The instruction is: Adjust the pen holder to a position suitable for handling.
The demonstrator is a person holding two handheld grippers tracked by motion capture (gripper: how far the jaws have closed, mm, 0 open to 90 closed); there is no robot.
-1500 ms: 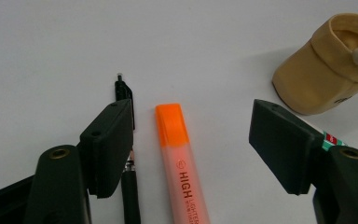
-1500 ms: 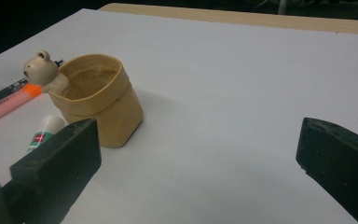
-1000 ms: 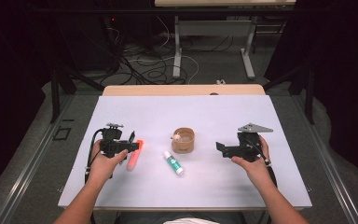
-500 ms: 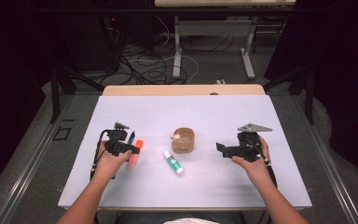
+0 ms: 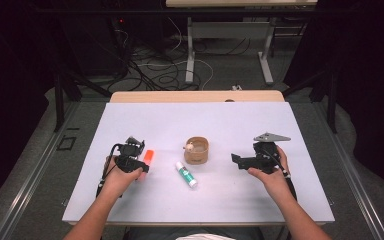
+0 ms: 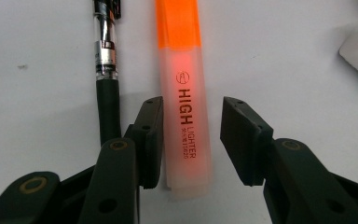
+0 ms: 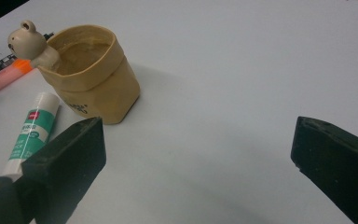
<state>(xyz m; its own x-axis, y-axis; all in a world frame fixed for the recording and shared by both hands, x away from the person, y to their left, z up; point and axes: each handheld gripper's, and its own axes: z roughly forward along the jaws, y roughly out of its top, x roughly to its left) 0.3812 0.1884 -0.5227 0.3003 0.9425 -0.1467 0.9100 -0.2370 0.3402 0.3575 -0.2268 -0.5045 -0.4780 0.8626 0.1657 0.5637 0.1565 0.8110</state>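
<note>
Two jaws of the left tool [image 6: 191, 135], just been closing, straddle the orange highlighter [image 6: 185, 102] flat on the surface [image 5: 280, 125], one pad touching, black pen [image 6: 107, 70] just outside; right tool [image 7: 196, 158] released.

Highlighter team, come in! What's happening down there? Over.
Left tongs closing around highlighter, one pad not yet touching. Right tongs open, idle near pouch. Black pen lies close beside highlighter.

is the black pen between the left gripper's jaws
No, in the left gripper view the highlighter lies between the jaws of the left gripper, while the black pen lies outside them on the table.
</note>
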